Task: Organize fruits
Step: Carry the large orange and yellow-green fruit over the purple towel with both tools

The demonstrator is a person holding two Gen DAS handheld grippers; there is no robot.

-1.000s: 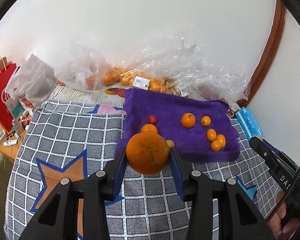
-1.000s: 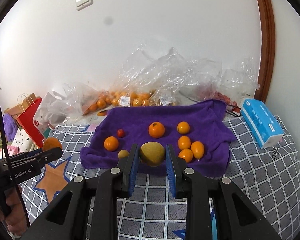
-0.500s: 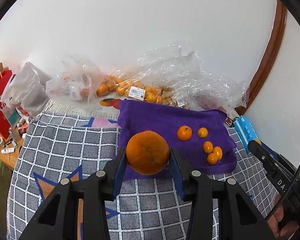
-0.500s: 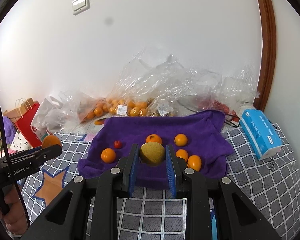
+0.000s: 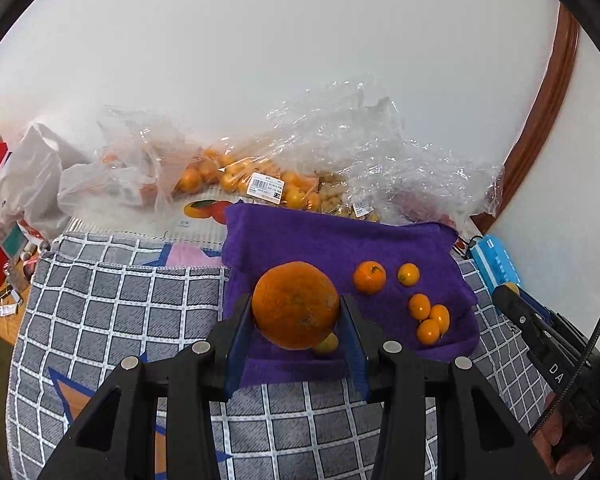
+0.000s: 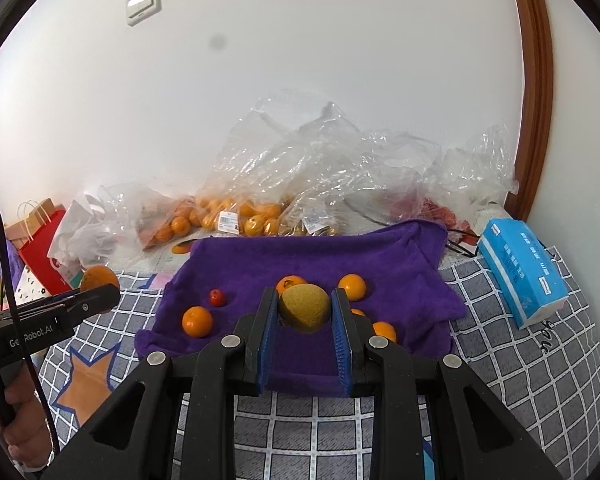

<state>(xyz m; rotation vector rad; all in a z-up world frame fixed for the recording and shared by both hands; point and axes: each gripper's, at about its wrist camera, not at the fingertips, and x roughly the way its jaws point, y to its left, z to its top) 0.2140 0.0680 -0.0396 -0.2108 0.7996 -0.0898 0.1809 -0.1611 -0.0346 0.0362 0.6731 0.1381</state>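
My left gripper [image 5: 296,322] is shut on a large orange [image 5: 295,305] and holds it above the front left of the purple towel [image 5: 340,244]. My right gripper [image 6: 305,314] is shut on a yellow-green pear-like fruit [image 6: 305,307] above the towel [image 6: 320,252]. On the towel lie several small oranges [image 5: 369,277], kumquats [image 5: 428,318], a small red fruit [image 6: 217,297] and an orange [image 6: 197,321]. The left gripper with its orange [image 6: 99,278] also shows at the left of the right wrist view.
Clear plastic bags of oranges [image 5: 260,184] lie behind the towel against the wall. A blue tissue pack [image 6: 520,272] sits right of the towel. A red paper bag [image 6: 40,256] and white bags stand at the left. A grey checked cloth [image 5: 112,304] covers the surface.
Both grippers have moved forward and up over the towel, still holding their fruits. The small fruits on the towel now sit closer in view.
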